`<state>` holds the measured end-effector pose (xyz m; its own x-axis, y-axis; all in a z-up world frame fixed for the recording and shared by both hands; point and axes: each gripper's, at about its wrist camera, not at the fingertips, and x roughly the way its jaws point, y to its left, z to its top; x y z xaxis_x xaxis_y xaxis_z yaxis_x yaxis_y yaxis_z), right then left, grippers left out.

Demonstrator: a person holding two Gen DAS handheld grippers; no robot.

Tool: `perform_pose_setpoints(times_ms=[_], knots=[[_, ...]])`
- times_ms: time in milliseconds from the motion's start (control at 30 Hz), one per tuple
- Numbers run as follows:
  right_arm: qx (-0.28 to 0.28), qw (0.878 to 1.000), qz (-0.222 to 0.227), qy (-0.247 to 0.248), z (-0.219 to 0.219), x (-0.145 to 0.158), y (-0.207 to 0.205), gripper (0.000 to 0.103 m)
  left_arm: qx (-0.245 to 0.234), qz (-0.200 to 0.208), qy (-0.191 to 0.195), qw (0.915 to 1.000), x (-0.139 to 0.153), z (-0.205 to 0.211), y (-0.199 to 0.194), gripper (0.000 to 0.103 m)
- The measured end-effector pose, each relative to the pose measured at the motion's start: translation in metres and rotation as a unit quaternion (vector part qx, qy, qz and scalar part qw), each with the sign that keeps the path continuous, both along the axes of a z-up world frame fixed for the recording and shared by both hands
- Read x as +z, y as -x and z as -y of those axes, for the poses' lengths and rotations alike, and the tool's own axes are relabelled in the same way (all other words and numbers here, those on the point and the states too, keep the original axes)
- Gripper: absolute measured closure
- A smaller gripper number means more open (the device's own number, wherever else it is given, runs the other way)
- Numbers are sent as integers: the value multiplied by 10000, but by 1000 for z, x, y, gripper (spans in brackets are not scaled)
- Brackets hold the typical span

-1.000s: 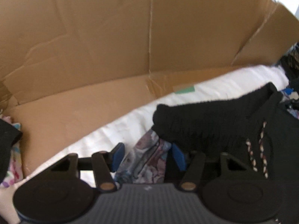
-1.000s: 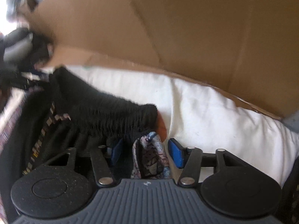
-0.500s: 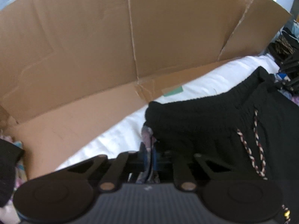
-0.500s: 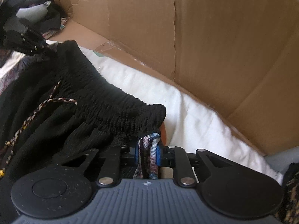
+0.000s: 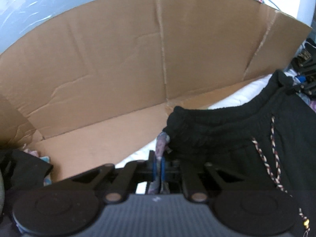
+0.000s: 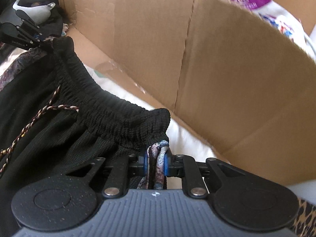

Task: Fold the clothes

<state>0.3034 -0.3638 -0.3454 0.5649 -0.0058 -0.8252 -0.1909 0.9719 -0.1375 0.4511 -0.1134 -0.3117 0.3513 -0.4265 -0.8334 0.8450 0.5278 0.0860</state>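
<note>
Your left gripper (image 5: 158, 164) and right gripper (image 6: 156, 160), each clamped on a waistband corner, hold the black trousers (image 6: 59, 122) taut at 12 o'clock above the white bedding (image 6: 189, 138), probably for laying flat.

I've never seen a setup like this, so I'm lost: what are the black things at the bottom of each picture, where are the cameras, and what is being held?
There is no robot here: a person holds a two-finger clamp in each hand, with a camera on each looking forward along its fingers. One picture is from the left gripper, the other from the right gripper. Each is shut on an end of the waistband of a pair of black trousers, pinching patterned cloth with it. A braided drawstring hangs from the waistband. Underneath lies white bedding, with a cardboard wall behind.
</note>
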Motion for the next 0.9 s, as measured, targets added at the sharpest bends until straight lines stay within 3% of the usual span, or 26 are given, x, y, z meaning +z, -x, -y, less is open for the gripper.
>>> perform_pose_setpoints(times_ms=[367,467,667,733,900], knots=[[217,9994,179,182,-6,10,-29,89,411,250,42,9988,7,-15,-18,98],[277,9993,84,237,-9,3,-37,88,508,200,-139,9984,-5,-10,-22,97],[161,9996,-209,135,4,-26,-44,67,952,74,-438,9945,-30,-4,-27,66],[55,9999,-157,-17,13,-22,-38,62,1069,66,-412,9934,-31,-8,-26,49],[104,9997,109,201,23,1,-20,56,1220,139,-292,9920,-22,-19,-23,46]])
